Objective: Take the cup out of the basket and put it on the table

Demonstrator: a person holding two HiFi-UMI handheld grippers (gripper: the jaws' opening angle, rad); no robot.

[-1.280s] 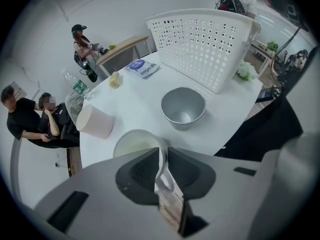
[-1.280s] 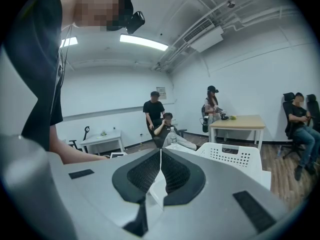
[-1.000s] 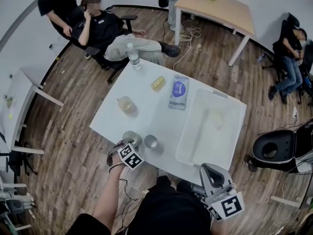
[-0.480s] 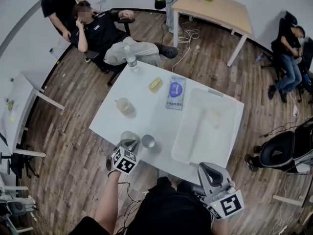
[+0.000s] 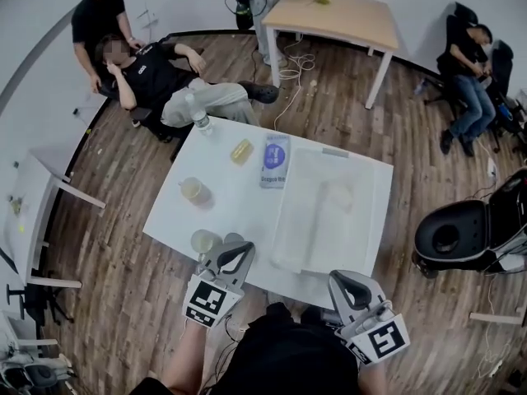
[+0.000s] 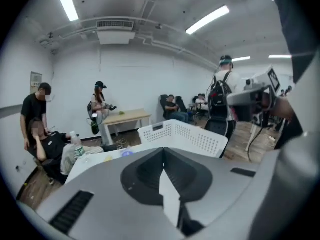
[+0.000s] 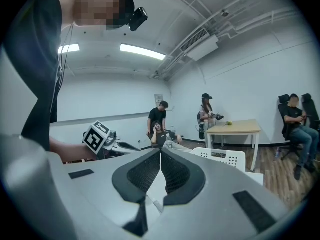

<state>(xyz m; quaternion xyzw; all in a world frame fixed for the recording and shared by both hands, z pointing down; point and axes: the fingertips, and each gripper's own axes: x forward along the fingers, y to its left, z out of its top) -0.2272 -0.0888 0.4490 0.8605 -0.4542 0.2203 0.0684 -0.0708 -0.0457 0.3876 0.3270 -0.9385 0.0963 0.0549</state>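
A: Left gripper (image 5: 237,252)?
B: Jaws pressed together, nothing between them; it sits at the table's (image 5: 247,196) near edge. Right gripper (image 5: 350,285) closed too, empty.
A: Cup?
B: Cup (image 5: 204,241) upright on the table, just beside the left gripper, outside the basket (image 5: 313,237)

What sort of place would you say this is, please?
Probably an office-like workroom or lab: a white table on a wood-plank floor, a wooden desk by the wall, a black office chair, and strip lights overhead.
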